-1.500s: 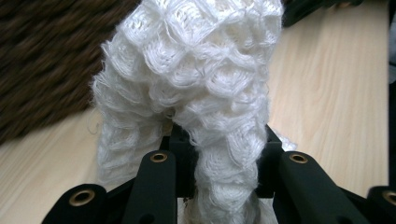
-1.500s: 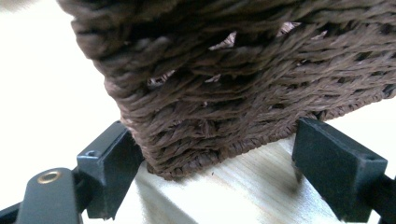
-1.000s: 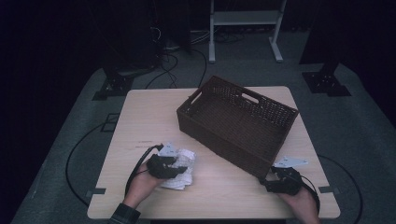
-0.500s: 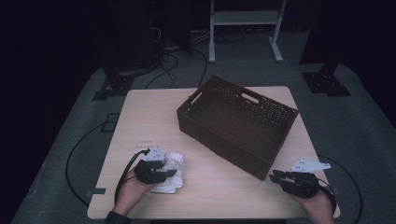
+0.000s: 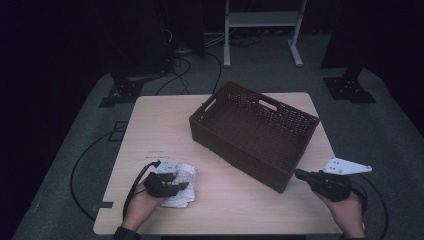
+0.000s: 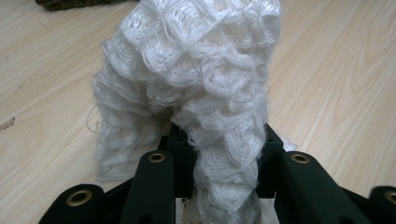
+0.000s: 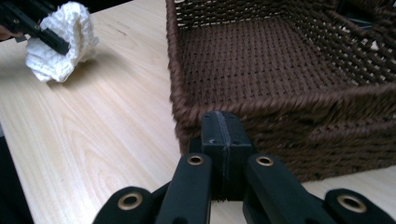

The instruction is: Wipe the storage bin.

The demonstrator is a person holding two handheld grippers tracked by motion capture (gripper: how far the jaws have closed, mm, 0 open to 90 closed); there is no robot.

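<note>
White knitted cloth clamped in left gripper jaws as before, right gripper jaws just closed empty, lifted beside basket.

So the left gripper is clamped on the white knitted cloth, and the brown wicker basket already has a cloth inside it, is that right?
Not quite: the basket is empty, as the right gripper view shows. The left gripper is indeed clamped on the white knitted cloth.

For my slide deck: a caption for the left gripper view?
Left gripper shut on white knitted cloth over wooden table.
</note>
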